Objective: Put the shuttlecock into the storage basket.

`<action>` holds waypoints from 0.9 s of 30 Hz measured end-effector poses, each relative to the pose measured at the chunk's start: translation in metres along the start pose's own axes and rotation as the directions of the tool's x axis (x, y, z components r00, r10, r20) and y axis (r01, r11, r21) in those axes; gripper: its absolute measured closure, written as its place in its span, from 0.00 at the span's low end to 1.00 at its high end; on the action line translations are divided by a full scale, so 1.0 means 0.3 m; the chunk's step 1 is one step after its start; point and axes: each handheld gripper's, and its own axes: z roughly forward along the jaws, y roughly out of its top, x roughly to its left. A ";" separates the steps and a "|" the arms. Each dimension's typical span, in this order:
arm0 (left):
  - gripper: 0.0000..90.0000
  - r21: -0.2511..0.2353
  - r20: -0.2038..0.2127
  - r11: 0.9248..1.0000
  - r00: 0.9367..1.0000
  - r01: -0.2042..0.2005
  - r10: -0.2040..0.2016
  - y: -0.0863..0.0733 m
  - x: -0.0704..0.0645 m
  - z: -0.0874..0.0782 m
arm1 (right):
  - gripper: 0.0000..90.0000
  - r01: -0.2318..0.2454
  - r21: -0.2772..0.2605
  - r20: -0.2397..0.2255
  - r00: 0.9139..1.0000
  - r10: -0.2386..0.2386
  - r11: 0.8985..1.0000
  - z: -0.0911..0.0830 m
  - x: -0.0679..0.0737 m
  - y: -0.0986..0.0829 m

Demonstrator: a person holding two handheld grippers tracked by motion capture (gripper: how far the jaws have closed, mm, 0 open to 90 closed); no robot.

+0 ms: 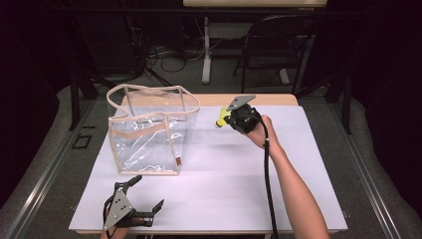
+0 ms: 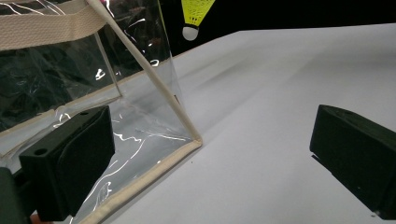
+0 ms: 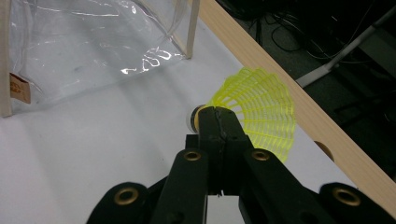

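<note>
The right gripper (image 1: 234, 116), clamped on a yellow shuttlecock (image 3: 254, 112) held in the air just right of the clear tote bag (image 1: 149, 132), seems to pinch only its neck (the left gripper (image 1: 142, 196) rests spread wide by the bag's near corner), so the shuttlecock may twist free or catch the floppy rim.

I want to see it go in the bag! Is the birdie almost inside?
Picked up: the right gripper is shut on the yellow shuttlecock, held above the table. It is beside the clear bag, not over its opening. Left to do: carry it over and drop it in. The left gripper waits open near the bag's corner.
</note>
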 end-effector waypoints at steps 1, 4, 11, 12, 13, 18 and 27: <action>0.00 0.000 0.000 1.000 1.000 0.000 0.000 0.000 0.000 0.000 | 1.00 0.004 -0.005 0.002 1.000 -0.004 1.000 -0.001 0.000 0.001; 0.00 -0.002 -0.001 1.000 1.000 0.000 0.000 0.000 -0.001 0.000 | 1.00 0.002 -0.007 0.004 1.000 -0.002 1.000 -0.006 0.000 0.007; 0.00 0.002 0.001 1.000 1.000 0.000 0.000 0.000 -0.001 0.000 | 1.00 0.002 -0.010 0.010 1.000 -0.002 1.000 -0.012 0.002 0.021; 0.00 0.001 0.001 1.000 1.000 -0.003 0.003 0.001 -0.001 0.000 | 1.00 0.007 -0.007 0.009 1.000 -0.007 1.000 -0.014 0.001 0.023; 0.00 -0.001 0.003 1.000 1.000 -0.003 0.003 0.001 0.000 -0.001 | 1.00 0.006 -0.008 0.011 1.000 -0.006 1.000 -0.015 0.002 0.025; 0.00 0.001 0.004 1.000 1.000 -0.001 0.001 0.001 -0.001 -0.001 | 1.00 0.008 -0.009 0.018 1.000 -0.008 1.000 -0.023 0.002 0.034; 0.00 0.001 0.004 1.000 1.000 -0.005 0.005 0.001 -0.001 -0.001 | 1.00 0.009 -0.014 0.025 1.000 -0.009 1.000 -0.043 -0.001 0.053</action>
